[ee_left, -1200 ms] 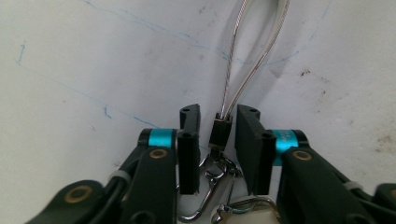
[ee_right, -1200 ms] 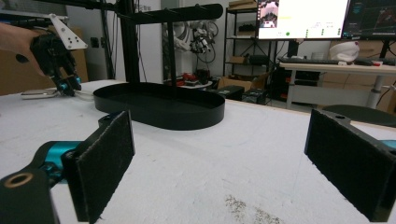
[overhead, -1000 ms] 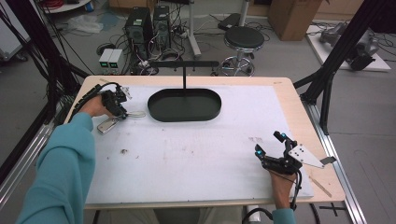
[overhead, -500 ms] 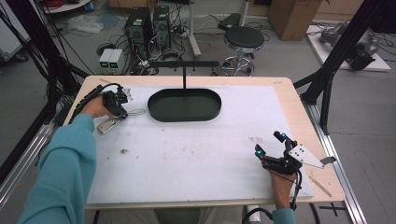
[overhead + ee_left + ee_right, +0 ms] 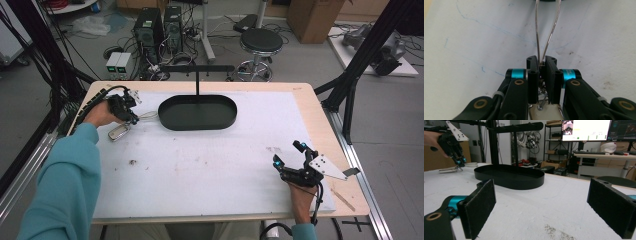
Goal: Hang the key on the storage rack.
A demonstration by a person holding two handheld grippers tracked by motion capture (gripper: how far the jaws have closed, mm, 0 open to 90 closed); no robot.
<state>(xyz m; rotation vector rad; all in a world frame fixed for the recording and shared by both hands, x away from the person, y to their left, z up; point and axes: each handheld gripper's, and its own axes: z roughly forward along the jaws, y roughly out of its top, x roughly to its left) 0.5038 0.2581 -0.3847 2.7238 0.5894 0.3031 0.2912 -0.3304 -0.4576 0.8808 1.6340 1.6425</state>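
From above, the left gripper (image 5: 131, 116) rests at the counter's (image 5: 200, 170) far left beside the black oval tray (image 5: 197, 113), and the right gripper (image 5: 289, 161) sits near right. In the left gripper view, the fingers (image 5: 532, 71) are clamped on a thin metal loop (image 5: 546, 32). In the right gripper view, the fingers (image 5: 479, 207) stand wide apart, holding nothing.

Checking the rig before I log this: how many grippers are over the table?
2. The left gripper is at the far left beside the black tray; the right gripper is near the table's right front edge.
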